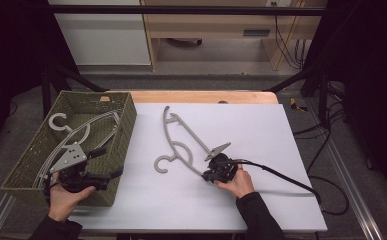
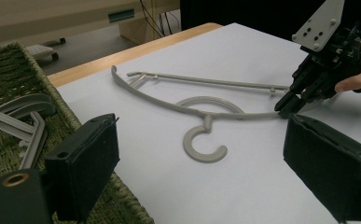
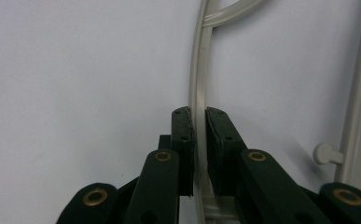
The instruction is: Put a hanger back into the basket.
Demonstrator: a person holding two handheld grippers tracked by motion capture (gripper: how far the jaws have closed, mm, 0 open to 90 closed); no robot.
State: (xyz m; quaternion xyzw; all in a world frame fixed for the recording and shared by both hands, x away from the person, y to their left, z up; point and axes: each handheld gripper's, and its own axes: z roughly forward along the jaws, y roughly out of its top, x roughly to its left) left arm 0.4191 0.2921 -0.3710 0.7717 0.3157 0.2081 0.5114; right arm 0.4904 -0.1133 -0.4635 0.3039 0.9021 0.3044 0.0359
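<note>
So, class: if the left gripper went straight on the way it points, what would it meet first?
Probably the grey hanger on the white sheet, near its hook; depth is uncertain.

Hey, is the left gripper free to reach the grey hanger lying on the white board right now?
Probably yes. The left gripper hangs open over the basket with nothing between its fingers, and bare white board lies between it and the hanger. The right gripper already clamps the hanger's arm.

The hanger [image 3: 197, 100] was cut off by the top and bottom edges in the right gripper view, w/ its hook left out of frame. In the high view, the right gripper [image 1: 212, 175] tips were too small to be judged (partly covered by the hand [image 1: 237, 182]). The basket [image 2: 10, 70] was cropped at left in the left gripper view.
</note>
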